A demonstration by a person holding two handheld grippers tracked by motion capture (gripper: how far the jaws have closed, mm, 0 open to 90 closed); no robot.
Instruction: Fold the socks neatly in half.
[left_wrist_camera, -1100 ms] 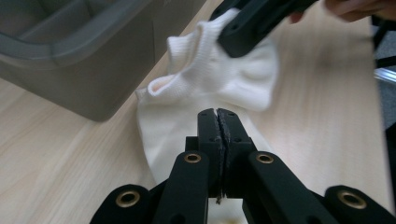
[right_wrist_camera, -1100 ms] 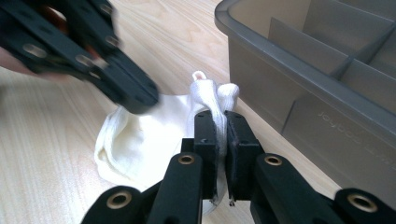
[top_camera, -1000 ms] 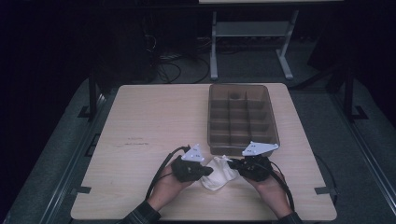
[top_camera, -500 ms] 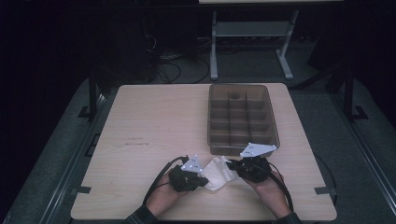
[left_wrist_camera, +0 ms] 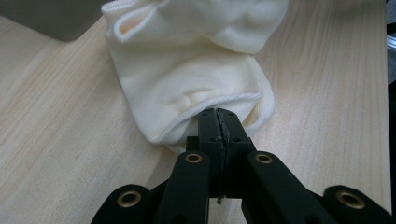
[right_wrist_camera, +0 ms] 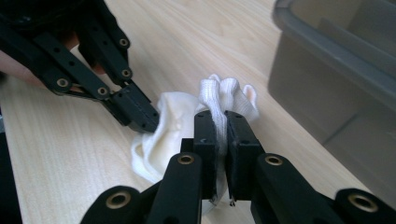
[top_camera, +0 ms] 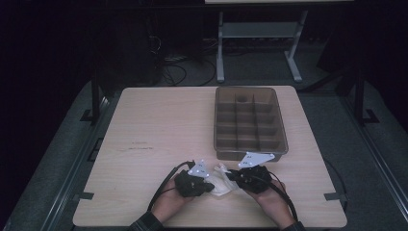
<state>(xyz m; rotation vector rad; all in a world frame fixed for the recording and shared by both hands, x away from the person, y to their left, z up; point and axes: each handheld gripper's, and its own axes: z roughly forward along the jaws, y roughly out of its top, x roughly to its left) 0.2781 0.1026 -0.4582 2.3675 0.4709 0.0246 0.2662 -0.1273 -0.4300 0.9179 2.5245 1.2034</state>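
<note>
A cream-white sock (top_camera: 221, 183) lies bunched on the wooden table (top_camera: 159, 125) near its front edge, between my two grippers. My left gripper (top_camera: 210, 186) comes in from the left; in the left gripper view its jaws (left_wrist_camera: 218, 116) are shut together at the sock's (left_wrist_camera: 196, 79) hemmed edge, with the fabric folding over their tips. My right gripper (top_camera: 233, 177) comes in from the right. Its jaws (right_wrist_camera: 219, 117) pinch a raised fold of the sock (right_wrist_camera: 175, 114). The left gripper (right_wrist_camera: 142, 120) shows in that view too, its tips on the sock's other side.
A brown translucent tray (top_camera: 250, 154) with several compartments stands just beyond the grippers, right of the table's middle; its near wall (right_wrist_camera: 327, 42) is close to the right gripper. Bare tabletop stretches to the left and far left. Cables trail from both grippers toward the person.
The left gripper has shifted a little toward the near edge of the table with the sock's edge. The right gripper has stayed put.
</note>
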